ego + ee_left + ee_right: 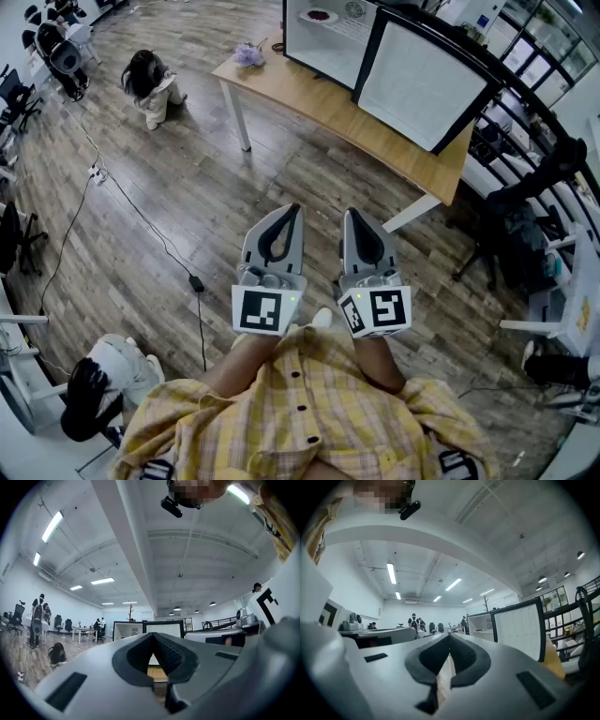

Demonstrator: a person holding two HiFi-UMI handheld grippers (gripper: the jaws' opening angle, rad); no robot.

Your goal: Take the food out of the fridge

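**Both grippers shut and empty, food far ahead in the fridge**

Holds the left gripper (292, 208) and the right gripper (349, 214) side by side and level, just ahead of a yellow checked shirt (300, 403), above a wooden floor (187, 206). Presses the left fingers (133, 656) together at the tips, with nothing between. Does likewise with the right fingers (426, 657): tips meeting, gripping nothing.

Passes a black cable (141, 216) trailing over the floor to the left, and a person (150, 86) crouched there further off. Reaches next a wooden desk (309, 98), with a purple bunch (248, 54) at its left end. Finds on that desk a white fridge (328, 47), its black-framed door (427, 84) swung open to the right.

Places the food (319, 15), dark and on a small plate, on a shelf inside the fridge. Leaves it well apart from both pairs of fingers, straight beyond them, touched by neither.
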